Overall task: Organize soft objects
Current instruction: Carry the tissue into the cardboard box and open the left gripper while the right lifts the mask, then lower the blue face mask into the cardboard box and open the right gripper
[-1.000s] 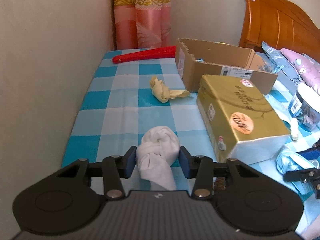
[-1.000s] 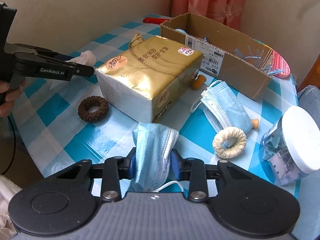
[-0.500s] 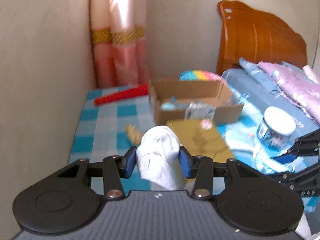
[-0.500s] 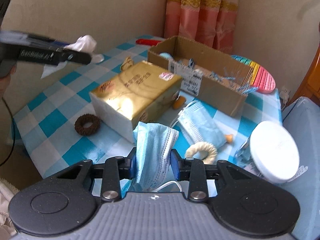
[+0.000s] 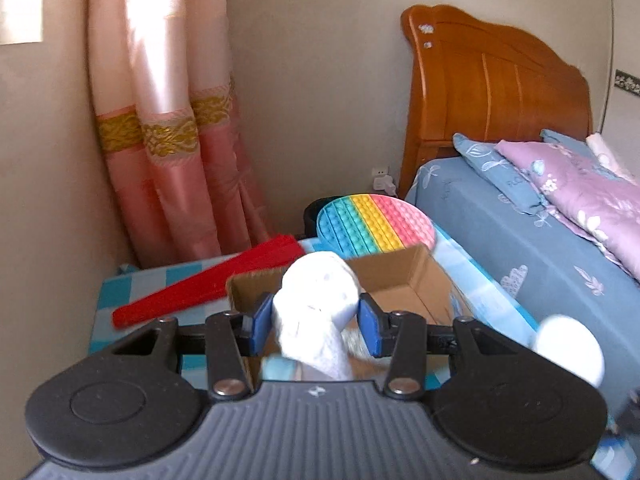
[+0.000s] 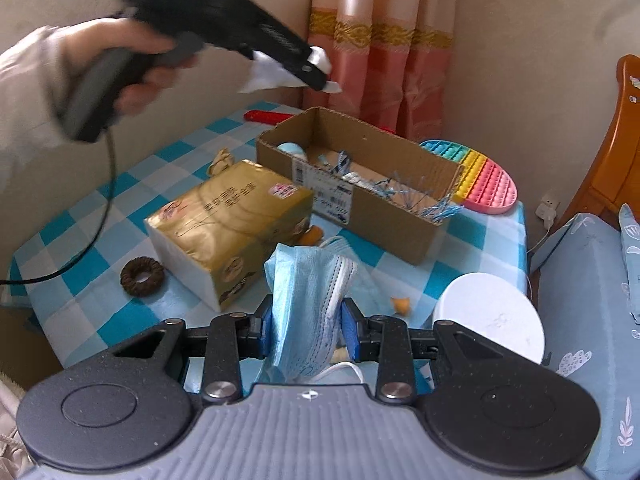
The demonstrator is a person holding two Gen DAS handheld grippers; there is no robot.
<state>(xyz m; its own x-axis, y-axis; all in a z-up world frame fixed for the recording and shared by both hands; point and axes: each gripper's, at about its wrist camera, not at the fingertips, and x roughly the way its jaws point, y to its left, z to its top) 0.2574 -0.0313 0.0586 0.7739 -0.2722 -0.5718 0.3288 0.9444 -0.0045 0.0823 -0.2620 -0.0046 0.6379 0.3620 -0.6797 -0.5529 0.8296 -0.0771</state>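
Note:
My left gripper (image 5: 316, 322) is shut on a knotted white cloth (image 5: 316, 312) and holds it in the air above the near end of the open cardboard box (image 5: 404, 284). In the right wrist view the left gripper (image 6: 316, 68) hangs high over the box (image 6: 360, 184) with the cloth (image 6: 264, 76) in it. My right gripper (image 6: 306, 330) is shut on a blue face mask (image 6: 308, 296), lifted above the checked table (image 6: 80, 280). A brown ring scrunchie (image 6: 142, 276) and a yellow cloth (image 6: 222, 160) lie on the table.
A gold tissue pack (image 6: 228, 228) lies in front of the box. A white-lidded jar (image 6: 492, 320) stands at the right. A rainbow pop mat (image 6: 484, 180) and a red fan (image 5: 208, 284) lie behind the box. A bed (image 5: 540, 240) is on the right.
My left gripper has risen and moved forward with the white cloth, from low over the table to above the box. My right gripper has lifted with the mask in it.

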